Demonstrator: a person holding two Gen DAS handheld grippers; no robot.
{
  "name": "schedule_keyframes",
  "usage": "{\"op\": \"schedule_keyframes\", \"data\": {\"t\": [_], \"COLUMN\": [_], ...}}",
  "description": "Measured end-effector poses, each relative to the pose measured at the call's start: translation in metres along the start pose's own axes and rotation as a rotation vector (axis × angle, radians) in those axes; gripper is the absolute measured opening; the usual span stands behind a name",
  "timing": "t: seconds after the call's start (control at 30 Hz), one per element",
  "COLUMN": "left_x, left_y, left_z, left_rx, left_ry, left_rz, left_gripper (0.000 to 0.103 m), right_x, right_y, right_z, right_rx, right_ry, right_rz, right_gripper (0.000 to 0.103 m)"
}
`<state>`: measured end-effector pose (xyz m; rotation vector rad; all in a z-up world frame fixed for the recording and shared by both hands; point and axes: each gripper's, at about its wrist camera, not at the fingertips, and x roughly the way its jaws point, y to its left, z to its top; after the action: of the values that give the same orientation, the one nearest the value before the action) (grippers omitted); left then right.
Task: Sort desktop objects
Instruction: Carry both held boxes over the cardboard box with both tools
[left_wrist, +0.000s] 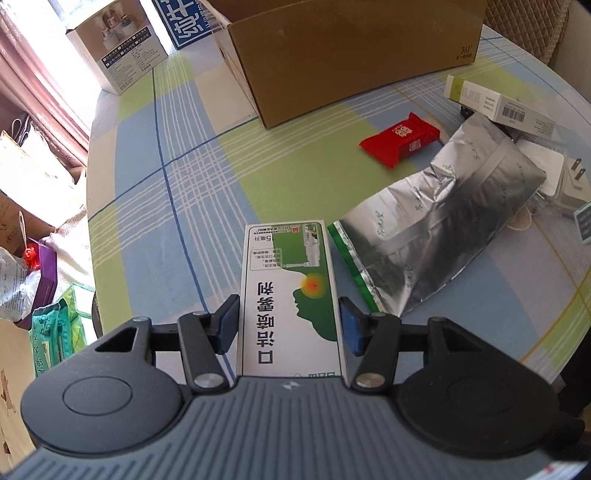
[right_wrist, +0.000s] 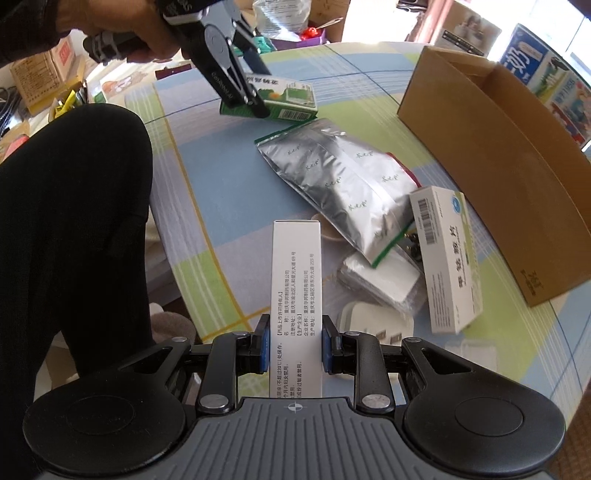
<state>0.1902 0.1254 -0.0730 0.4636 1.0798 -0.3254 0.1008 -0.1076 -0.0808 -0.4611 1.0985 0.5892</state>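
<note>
Covering nearly all of both views, the checked tablecloth (left_wrist: 177, 173) of blue, green and white squares carries everything. An open brown cardboard box (left_wrist: 343, 55) fills the top centre of the left wrist view and the right edge of the right wrist view. Below it, right of centre in the left view, lies a crumpled silver foil pouch (left_wrist: 450, 218) with a green zip edge; a red snack packet (left_wrist: 400, 140) sits just above it, apart from the box.

The left gripper (left_wrist: 290, 325) sits at the bottom centre of its view, its blue pads pressed on the long sides of a green-and-white spray box (left_wrist: 288, 295) — in the right wrist view that box (right_wrist: 284, 99) lies flat on the cloth at upper centre, just above the pouch.

The right gripper (right_wrist: 293, 347) holds a narrow white medicine box (right_wrist: 295, 295) between closely set jaws, at the lower centre of its view. Whether that box clears the cloth cannot be told. A second white-and-green carton (right_wrist: 447, 258) rests at centre right, beside a white plug adapter (right_wrist: 373, 321).
</note>
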Motion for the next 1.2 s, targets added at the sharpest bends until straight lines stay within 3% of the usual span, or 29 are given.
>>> {"op": "schedule_keyframes", "data": {"t": [0.33, 0.5, 0.87, 1.2], "left_x": [0.02, 0.018, -0.036, -0.097], "left_y": [0.006, 0.005, 0.014, -0.004], "left_z": [-0.001, 0.001, 0.002, 0.045], "left_rx": [-0.08, -0.077, -0.079, -0.08], "left_ry": [0.019, 0.018, -0.055, -0.169], "left_rz": [-0.014, -0.018, 0.033, 0.021], "left_gripper": [0.055, 0.05, 0.05, 0.05], "right_x": [0.002, 0.004, -0.019, -0.074], "right_y": [-0.003, -0.004, -0.005, -0.031], "right_z": [0.0, 0.003, 0.008, 0.022], "right_rx": [0.022, 0.019, 0.035, 0.128], "right_ry": [0.004, 0.005, -0.044, -0.142], "right_rz": [-0.013, -0.021, -0.085, -0.177], "right_gripper": [0.023, 0.023, 0.023, 0.023]}}
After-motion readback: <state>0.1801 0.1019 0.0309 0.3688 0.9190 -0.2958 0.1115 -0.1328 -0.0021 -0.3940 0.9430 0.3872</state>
